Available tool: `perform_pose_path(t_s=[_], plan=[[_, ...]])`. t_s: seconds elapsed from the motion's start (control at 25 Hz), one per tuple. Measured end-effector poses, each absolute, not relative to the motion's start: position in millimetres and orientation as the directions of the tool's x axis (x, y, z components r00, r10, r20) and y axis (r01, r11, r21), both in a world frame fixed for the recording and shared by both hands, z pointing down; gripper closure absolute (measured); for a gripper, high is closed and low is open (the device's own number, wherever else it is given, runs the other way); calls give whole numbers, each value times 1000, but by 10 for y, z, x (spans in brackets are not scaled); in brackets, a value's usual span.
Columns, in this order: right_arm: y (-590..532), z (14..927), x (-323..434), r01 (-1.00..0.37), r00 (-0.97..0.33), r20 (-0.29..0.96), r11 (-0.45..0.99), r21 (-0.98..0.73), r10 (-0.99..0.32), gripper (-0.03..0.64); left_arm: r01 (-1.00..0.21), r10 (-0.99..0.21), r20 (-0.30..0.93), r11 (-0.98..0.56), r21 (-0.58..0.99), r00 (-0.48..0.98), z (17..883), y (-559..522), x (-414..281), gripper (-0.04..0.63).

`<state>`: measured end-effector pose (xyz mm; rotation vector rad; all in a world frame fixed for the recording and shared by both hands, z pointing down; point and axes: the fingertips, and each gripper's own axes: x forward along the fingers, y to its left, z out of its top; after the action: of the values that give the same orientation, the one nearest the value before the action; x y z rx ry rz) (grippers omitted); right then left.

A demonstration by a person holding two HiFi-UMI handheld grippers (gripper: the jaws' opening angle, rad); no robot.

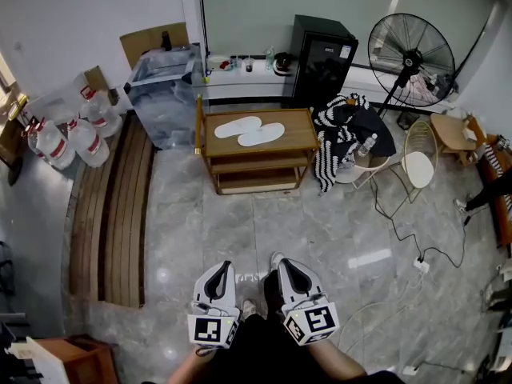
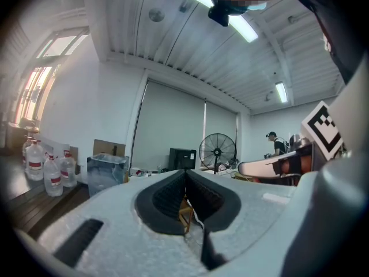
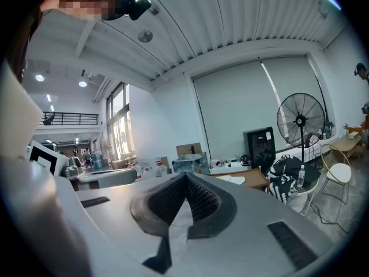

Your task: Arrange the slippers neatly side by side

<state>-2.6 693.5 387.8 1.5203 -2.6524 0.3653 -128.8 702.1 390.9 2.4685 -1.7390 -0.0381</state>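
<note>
Two white slippers (image 1: 238,126) (image 1: 262,134) lie on top of a low wooden table (image 1: 300,126) across the room, overlapping at an angle. My left gripper (image 1: 223,266) and right gripper (image 1: 282,261) are held close to my body at the bottom of the head view, far from the table. Both are shut with nothing between their jaws. In the left gripper view the left gripper (image 2: 185,171) points level toward the far wall. The right gripper (image 3: 185,175) also points level, with a white slipper (image 3: 233,179) on the table (image 3: 256,179) visible beyond it.
Water bottles (image 1: 76,138) and a clear plastic bin (image 1: 164,86) stand at the left. A black cabinet (image 1: 320,58), a standing fan (image 1: 410,54), a cloth-draped chair (image 1: 344,130) and a white chair (image 1: 420,162) stand at the right. Cables (image 1: 408,242) trail on the marble floor. Wooden planks (image 1: 112,214) lie at the left.
</note>
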Motion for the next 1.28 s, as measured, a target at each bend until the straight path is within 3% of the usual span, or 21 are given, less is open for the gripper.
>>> perform_pose_path(t_s=[0.92, 1.28], plan=[[4661, 4024, -53, -830, -556, 203, 525, -188, -806, 606, -954, -952, 95, -282, 104, 292, 3985, 4822, -1253, 578], [3560, 3999, 233, -820, -571, 212, 537, -199, -793, 606, -951, -949, 85, -295, 93, 303, 3816, 3726, -869, 578]])
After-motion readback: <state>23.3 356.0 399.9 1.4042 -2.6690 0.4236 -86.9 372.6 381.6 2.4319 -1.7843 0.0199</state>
